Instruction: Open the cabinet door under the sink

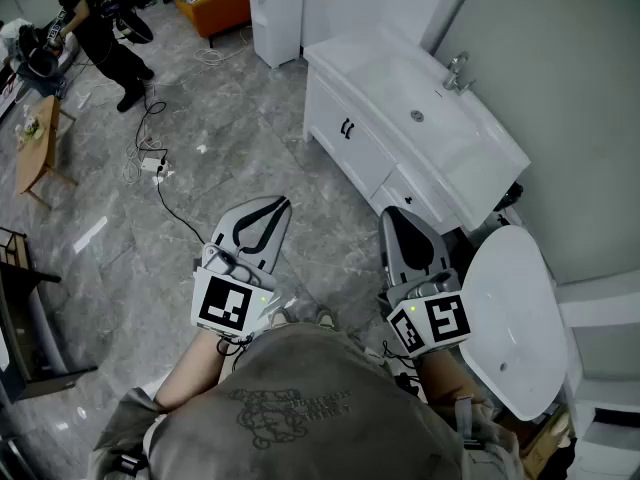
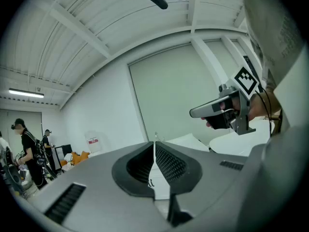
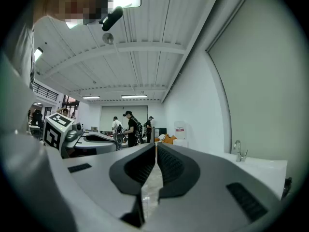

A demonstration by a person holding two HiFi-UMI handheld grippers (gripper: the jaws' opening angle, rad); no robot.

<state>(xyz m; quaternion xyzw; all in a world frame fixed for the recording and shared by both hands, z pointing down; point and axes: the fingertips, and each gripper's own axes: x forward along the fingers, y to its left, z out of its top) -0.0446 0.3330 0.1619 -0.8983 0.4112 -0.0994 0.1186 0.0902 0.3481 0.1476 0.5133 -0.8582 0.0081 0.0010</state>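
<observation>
The white vanity cabinet (image 1: 345,153) stands ahead of me at the upper right, with a sink basin (image 1: 420,98) and a chrome faucet (image 1: 457,72) on top. Its doors are closed, and a pair of black handles (image 1: 347,128) sits on the front. My left gripper (image 1: 278,207) is held level over the floor, well short of the cabinet, shut with nothing in it. My right gripper (image 1: 393,215) hangs near the cabinet's near end, also shut and empty. In the left gripper view the closed jaws (image 2: 154,147) point at the cabinet front (image 2: 155,185). The right gripper view shows closed jaws (image 3: 156,147) and the faucet (image 3: 238,151) to the right.
A white toilet (image 1: 512,318) stands close at my right. A white floor appliance (image 1: 276,13) is beyond the cabinet's far end. Cables and a power strip (image 1: 152,163) lie on the grey marble floor at left. A person (image 1: 98,23) and a wooden table (image 1: 36,143) are at far left.
</observation>
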